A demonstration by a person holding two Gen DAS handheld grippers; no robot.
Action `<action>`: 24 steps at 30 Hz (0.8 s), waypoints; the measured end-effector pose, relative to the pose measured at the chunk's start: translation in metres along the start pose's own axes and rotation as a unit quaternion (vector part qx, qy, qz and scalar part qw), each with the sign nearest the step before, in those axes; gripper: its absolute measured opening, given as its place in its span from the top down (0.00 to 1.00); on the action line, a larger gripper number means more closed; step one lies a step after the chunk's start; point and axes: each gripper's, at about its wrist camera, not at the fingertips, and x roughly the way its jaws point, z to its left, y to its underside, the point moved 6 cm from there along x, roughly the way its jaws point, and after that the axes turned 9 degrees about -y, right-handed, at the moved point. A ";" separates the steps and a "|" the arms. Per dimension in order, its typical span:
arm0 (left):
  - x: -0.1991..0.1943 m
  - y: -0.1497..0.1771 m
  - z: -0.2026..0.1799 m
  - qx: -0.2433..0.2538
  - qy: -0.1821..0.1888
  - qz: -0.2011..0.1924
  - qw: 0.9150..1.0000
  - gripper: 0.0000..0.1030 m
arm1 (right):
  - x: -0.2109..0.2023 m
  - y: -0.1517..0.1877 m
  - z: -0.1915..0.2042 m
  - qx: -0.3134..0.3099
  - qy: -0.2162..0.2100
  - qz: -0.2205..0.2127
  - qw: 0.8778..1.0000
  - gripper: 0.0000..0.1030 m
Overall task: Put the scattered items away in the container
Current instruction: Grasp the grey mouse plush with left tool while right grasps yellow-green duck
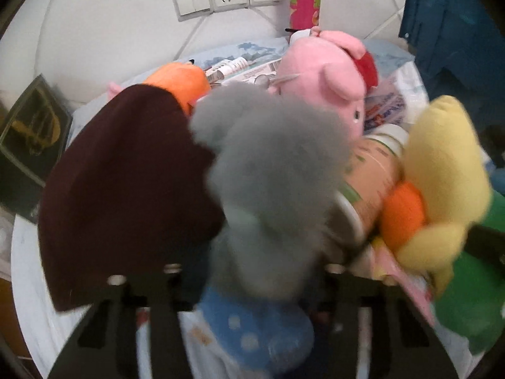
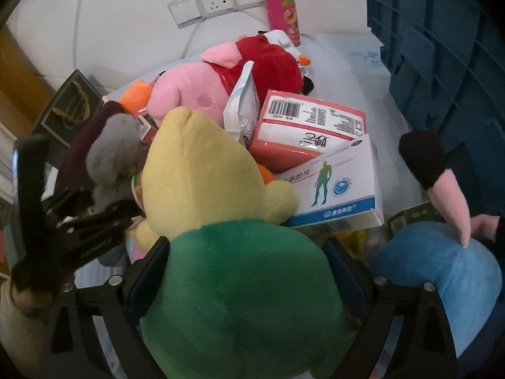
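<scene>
A grey plush (image 1: 268, 173) with a blue dotted body and a dark maroon ear (image 1: 126, 189) fills the left wrist view, blurred; my left gripper (image 1: 255, 271) is shut on it. The right wrist view shows that same gripper (image 2: 126, 213) at the left, against the grey plush (image 2: 110, 158). My right gripper (image 2: 246, 246) is shut on a yellow-headed plush with a green body (image 2: 240, 300); its yellow head (image 1: 442, 164) and orange beak show on the left view's right side. The blue crate (image 2: 442, 63) stands at the right.
A pink pig plush (image 2: 195, 91) in red, a red-and-white box (image 2: 309, 120), a white-and-blue box (image 2: 341, 183) and a lying can (image 1: 372, 170) are piled on the white cloth. A blue plush (image 2: 442, 268) lies right. A pink snack tube (image 2: 281, 3) stands by the wall sockets (image 2: 214, 0).
</scene>
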 end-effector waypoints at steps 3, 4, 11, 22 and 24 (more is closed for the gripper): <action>-0.011 0.026 0.014 -0.021 0.014 0.019 1.000 0.93 | -0.002 0.008 0.006 0.000 -0.006 0.001 1.000 0.11; -0.016 0.033 0.019 -0.022 0.009 0.017 1.000 0.93 | -0.003 0.010 0.008 0.000 -0.008 0.002 1.000 0.11; -0.054 0.061 0.040 -0.049 0.013 0.008 0.999 0.93 | -0.021 0.043 0.011 0.010 -0.011 -0.007 1.000 0.12; -0.076 0.005 0.020 -0.037 0.029 -0.051 0.998 0.28 | -0.052 0.054 -0.014 0.067 -0.009 -0.056 0.996 0.15; -0.063 -0.013 0.012 -0.028 0.024 -0.049 0.998 0.28 | -0.052 0.049 -0.017 0.069 -0.009 -0.062 0.996 0.18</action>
